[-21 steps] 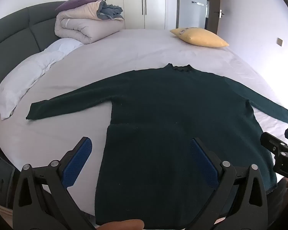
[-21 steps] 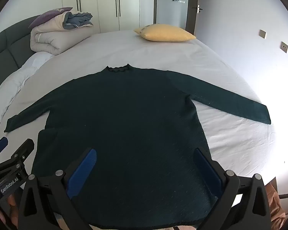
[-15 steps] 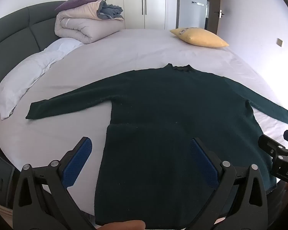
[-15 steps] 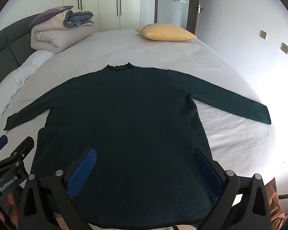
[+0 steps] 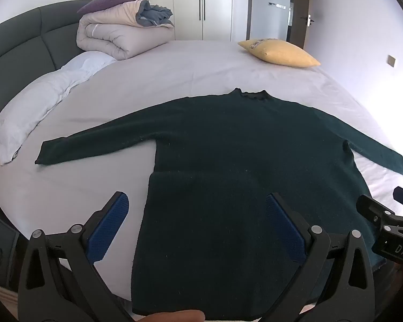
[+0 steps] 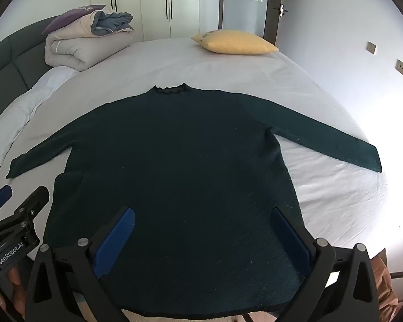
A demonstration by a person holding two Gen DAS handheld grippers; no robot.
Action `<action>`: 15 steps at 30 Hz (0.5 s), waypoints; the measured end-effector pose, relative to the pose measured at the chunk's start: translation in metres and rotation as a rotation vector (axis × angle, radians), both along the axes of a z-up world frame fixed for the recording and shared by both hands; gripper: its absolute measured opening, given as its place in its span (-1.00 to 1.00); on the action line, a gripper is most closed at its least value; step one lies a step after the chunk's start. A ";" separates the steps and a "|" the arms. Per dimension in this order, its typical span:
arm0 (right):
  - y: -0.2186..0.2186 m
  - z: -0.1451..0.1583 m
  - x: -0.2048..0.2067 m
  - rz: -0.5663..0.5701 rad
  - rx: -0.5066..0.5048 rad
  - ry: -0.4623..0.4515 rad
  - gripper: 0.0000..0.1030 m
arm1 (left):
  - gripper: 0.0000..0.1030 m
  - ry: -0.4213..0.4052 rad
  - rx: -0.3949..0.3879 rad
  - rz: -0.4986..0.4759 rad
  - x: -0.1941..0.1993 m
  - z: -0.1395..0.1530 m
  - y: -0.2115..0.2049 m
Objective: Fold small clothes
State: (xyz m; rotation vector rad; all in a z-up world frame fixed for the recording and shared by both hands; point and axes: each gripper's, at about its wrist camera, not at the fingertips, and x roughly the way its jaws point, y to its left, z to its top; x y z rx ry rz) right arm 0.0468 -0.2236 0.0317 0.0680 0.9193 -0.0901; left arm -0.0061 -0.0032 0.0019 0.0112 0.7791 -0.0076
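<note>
The dark green sweater (image 6: 180, 166) is a matt, fuzzy knit with a frilled collar. The bed sheet (image 6: 228, 75) is smooth pale cloth, lightly creased. The headboard (image 5: 19, 53) is padded dark upholstery. The yellow pillow (image 6: 236, 42) is soft matt fabric. Each tool, left (image 5: 198, 230) and right (image 6: 204, 238), is matt black plastic with textured blue pads (image 5: 107, 230) and small metal pins.
</note>
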 end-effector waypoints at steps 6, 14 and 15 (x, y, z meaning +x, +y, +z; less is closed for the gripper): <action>0.004 -0.002 -0.002 0.000 -0.003 0.002 1.00 | 1.00 0.009 -0.004 0.001 0.006 -0.009 -0.002; 0.006 -0.003 -0.003 0.003 -0.004 0.005 1.00 | 1.00 0.008 -0.011 -0.002 0.004 -0.012 0.000; 0.006 -0.003 -0.003 0.003 -0.005 0.005 1.00 | 1.00 0.008 -0.012 -0.002 0.004 -0.012 0.000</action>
